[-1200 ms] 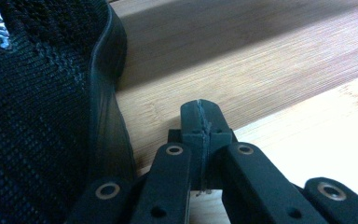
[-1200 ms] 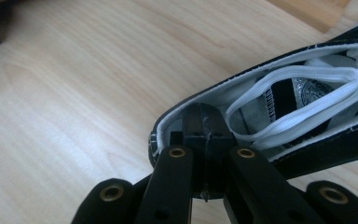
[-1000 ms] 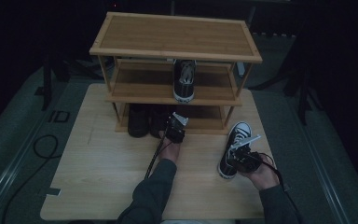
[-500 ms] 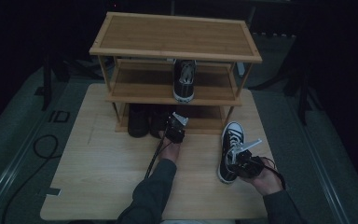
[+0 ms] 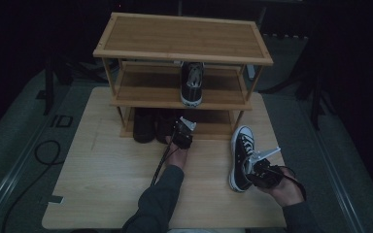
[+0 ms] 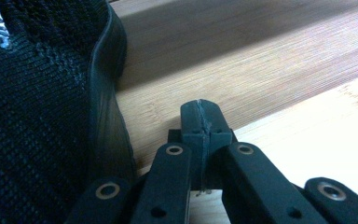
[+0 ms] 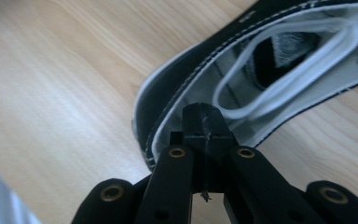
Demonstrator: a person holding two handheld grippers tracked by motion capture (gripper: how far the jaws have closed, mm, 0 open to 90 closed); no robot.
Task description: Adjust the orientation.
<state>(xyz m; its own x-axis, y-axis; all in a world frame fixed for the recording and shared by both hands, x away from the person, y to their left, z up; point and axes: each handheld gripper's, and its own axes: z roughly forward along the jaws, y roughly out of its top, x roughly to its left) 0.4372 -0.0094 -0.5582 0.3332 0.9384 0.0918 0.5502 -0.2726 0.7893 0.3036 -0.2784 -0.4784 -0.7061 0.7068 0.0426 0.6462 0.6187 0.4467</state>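
Black jaws, right gripper (image 7: 204, 122): pressed together on the heel collar of the high-top sneaker (image 5: 242, 158), pinching its rim at the rear of the opening; white lining and a loop of lace show just beyond the tips. Grip at the collar probably chosen because it is the one thin, firm edge a two-jaw tool can clamp.

Item held: high-top sneaker, black canvas, white toe cap and sole edge. Location: on the table (image 5: 102, 194), right of centre, toe pointing toward the shoe rack (image 5: 184, 36), heel toward the person. In the right gripper view it appears tilted, though lift off the wood cannot be confirmed.

Black jaws, left gripper (image 6: 200, 122): closed on nothing, tips meeting flush. Position: at the front edge of the rack's lowest shelf, just beside a black mesh shoe (image 6: 37, 116), whose sole wall stands close to the jaws; contact cannot be told. Likely resting there out of the way, or steadying the row.

Surroundings: bamboo shoe rack, three levels. Top level bare. Middle shelf carries the matching sneaker (image 5: 193, 83), toe outward, space free on either side, so the held one seems destined to sit next to it. Lowest shelf holds dark shoes (image 5: 143, 125) at its left half.
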